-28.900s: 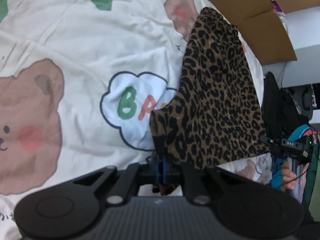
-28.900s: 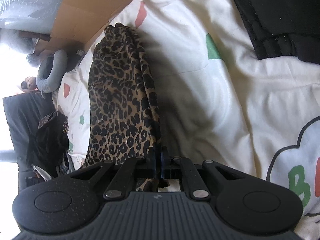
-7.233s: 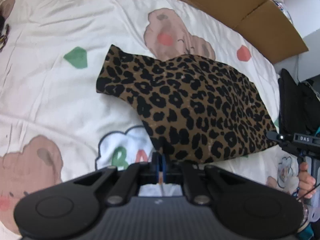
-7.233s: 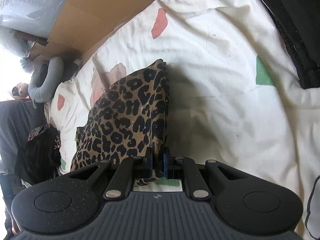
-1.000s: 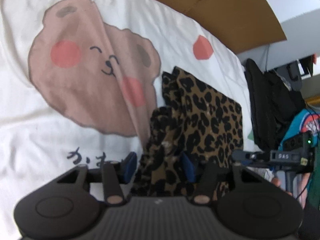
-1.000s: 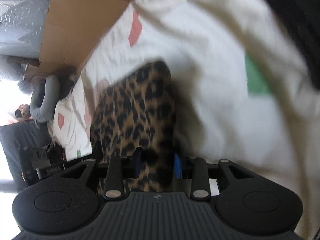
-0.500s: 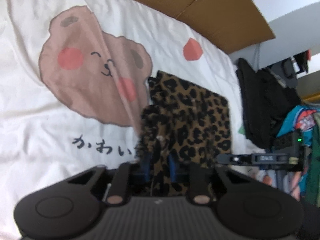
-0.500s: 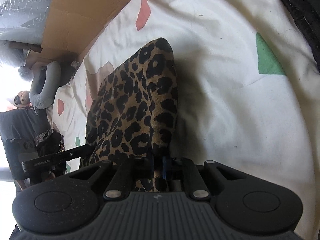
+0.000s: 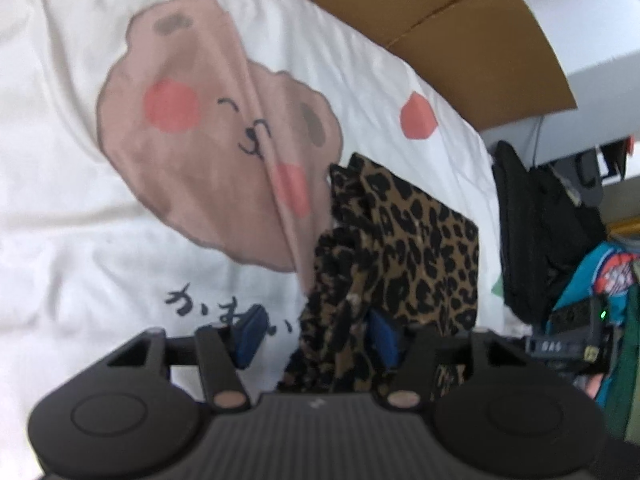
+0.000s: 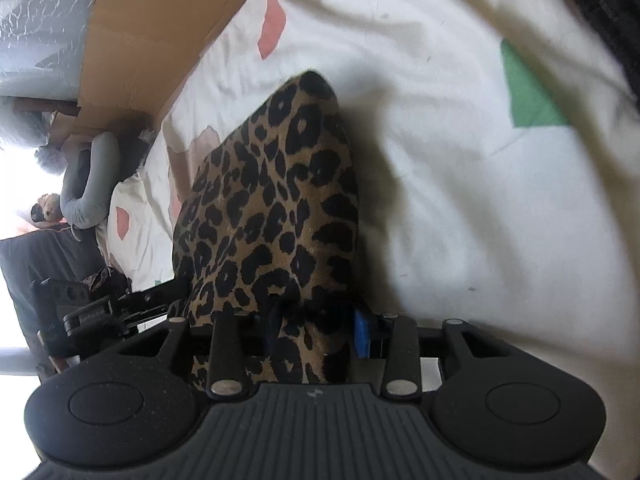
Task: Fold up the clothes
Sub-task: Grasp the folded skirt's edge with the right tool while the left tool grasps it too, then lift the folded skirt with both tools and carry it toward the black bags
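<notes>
A: What fills most of both views?
B: A bed under a white bedsheet (image 9: 80,208). In the left wrist view a big brown bear print (image 9: 208,136) sits at about ten o'clock, with dark written characters (image 9: 188,304) below it toward eight o'clock and a coral patch (image 9: 418,118) at one o'clock. In the right wrist view the sheet carries a green patch (image 10: 528,96) at two o'clock.

A: And around the bed?
B: Brown cardboard (image 9: 460,28) runs across twelve to one o'clock in the left wrist view. A heap of black clothing (image 9: 532,224) lies at three o'clock. In the right wrist view a grey curved cushion (image 10: 90,184) lies at nine o'clock.

A: Where is the garment?
B: The leopard-print garment (image 9: 420,248) lies folded on the sheet, right of centre toward four o'clock in the left wrist view, its near edge bunched up. In the right wrist view it rises from six o'clock to a rounded end just above centre.

A: The left hand-held gripper?
B: The left hand-held gripper (image 9: 316,336) is spread wide, blue pads (image 9: 250,334) well apart. The bunched fabric sits between them against the right pad, and the left pad is clear of the cloth.

A: The right one?
B: The right hand-held gripper (image 10: 320,334) is parted too. Fabric passes between its fingers, nothing pinched; the blue pad at five o'clock shows beside the cloth.
</notes>
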The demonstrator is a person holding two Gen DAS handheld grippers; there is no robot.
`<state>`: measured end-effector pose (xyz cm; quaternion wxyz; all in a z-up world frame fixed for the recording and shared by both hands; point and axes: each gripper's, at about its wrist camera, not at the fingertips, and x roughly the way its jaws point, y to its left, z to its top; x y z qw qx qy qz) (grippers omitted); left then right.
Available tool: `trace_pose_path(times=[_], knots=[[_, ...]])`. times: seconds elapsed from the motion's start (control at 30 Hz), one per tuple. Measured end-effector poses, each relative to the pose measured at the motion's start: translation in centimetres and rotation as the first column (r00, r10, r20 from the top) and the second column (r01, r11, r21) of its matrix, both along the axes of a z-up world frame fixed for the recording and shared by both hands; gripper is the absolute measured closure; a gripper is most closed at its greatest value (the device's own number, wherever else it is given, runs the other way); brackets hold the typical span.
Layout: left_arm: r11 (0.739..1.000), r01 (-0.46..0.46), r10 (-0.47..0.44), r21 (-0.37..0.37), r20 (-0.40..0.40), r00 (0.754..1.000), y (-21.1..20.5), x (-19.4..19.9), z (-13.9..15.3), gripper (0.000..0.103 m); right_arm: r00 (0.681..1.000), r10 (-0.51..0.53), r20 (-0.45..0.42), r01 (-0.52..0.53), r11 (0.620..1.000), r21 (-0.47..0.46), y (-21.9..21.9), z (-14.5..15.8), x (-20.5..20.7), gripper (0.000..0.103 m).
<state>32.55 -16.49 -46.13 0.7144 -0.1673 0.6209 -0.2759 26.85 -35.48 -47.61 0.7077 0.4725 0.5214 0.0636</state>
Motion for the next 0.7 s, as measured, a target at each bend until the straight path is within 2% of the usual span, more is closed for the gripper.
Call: trace_pose_path(times=[0.1, 0.2, 0.27, 0.3, 0.43, 0.7], knots=[[1.000, 0.015, -0.015, -0.026, -0.015, 1.000, -0.6, 0.0, -0.7, 0.044, 1.000, 0.017, -0.001, -0.017, 1.000, 0.011, 0.6, -0.4, 0.6, 0.066], [0.998, 0.040, -0.040, -0.038, -0.021, 0.999, -1.2, -0.2, -0.8, 0.053, 0.999, 0.035, -0.003, -0.035, 0.999, 0.014, 0.9, -0.6, 1.2, 0.083], [0.998, 0.048, -0.048, -0.038, -0.007, 0.999, -1.2, -0.4, -0.6, 0.059, 0.999, 0.049, -0.003, -0.049, 0.999, 0.011, 1.2, -0.6, 1.5, 0.089], [0.998, 0.051, -0.050, -0.035, 0.004, 0.999, -1.2, -0.4, -0.4, 0.065, 0.998, 0.055, -0.001, -0.055, 0.998, 0.009, 1.3, -0.6, 1.7, 0.093], [0.997, 0.048, -0.046, -0.055, 0.033, 0.998, -0.8, -0.8, 0.5, 0.077, 0.998, 0.069, 0.015, -0.068, 0.998, -0.008, 1.5, 0.2, 1.9, 0.096], [0.996, 0.056, -0.049, -0.066, 0.106, 0.993, -1.0, -2.0, 3.0, 0.081, 0.995, 0.063, 0.076, -0.061, 0.998, -0.032, 1.1, 2.9, 1.5, 0.097]])
